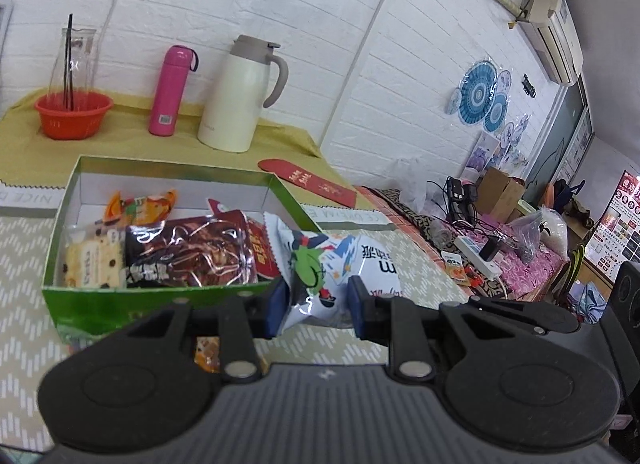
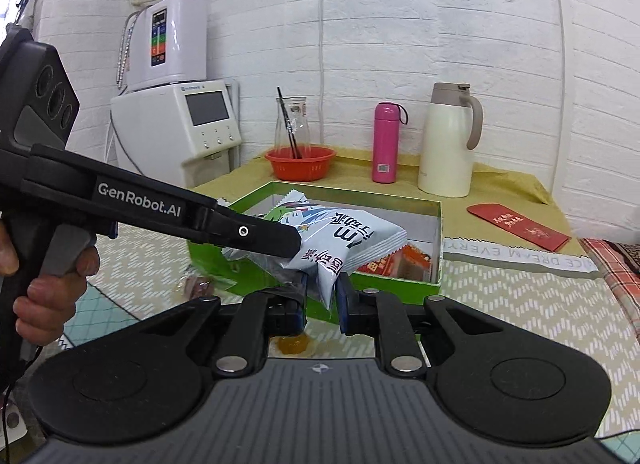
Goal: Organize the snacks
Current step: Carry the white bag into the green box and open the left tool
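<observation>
Your left gripper (image 1: 316, 306) is clamped on one end of the white snack bag (image 1: 340, 264); your right gripper (image 2: 322, 298) pinches the other end's edge. The bag hangs between them, above the near rim of the green box (image 2: 436, 224), which sits on the desk and already holds other snacks (image 1: 188, 252). Expect the bag to be light, air-filled and soft, with slick film that can slide between the pads. Hold it by the flat crimped seams, not the puffed middle, and avoid squeezing, since the contents may crush.
</observation>
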{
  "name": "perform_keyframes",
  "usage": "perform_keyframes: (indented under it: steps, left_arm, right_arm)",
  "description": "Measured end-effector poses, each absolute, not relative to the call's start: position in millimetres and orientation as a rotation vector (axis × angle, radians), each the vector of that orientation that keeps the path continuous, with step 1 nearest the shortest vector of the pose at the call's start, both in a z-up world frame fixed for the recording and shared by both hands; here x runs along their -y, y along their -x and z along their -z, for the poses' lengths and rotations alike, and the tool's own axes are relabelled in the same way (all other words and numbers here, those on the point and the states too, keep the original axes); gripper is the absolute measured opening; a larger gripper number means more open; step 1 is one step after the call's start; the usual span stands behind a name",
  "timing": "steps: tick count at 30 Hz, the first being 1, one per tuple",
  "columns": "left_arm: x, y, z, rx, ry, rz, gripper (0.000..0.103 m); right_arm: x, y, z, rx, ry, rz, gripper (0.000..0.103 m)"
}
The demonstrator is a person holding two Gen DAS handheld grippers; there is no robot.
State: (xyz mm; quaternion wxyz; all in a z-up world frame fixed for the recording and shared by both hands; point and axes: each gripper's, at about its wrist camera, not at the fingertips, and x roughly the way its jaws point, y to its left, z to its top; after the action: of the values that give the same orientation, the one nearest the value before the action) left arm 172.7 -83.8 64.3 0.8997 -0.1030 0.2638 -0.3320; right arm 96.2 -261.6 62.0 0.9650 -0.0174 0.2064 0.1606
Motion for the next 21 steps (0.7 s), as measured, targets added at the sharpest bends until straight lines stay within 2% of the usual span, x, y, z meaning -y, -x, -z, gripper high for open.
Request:
perform_keyframes:
  steps: [18,20,21]
  left_arm:
    - [120,-250,-56,-0.615,0.200,0.613,0.024]
    - [122,-253,-52,-0.630,0.189,0.599,0.028]
    - [123,-254,-51,-0.630,0.186,0.582,0.043]
  right_arm:
    - [283,-168,-46,-0.454,0.028,-0.269,0.031]
    - [282,-174,-43,-0.468,0.052,-0.254,0.036]
    - [280,-176,-41,-0.475,0.068,-0.243,0.043]
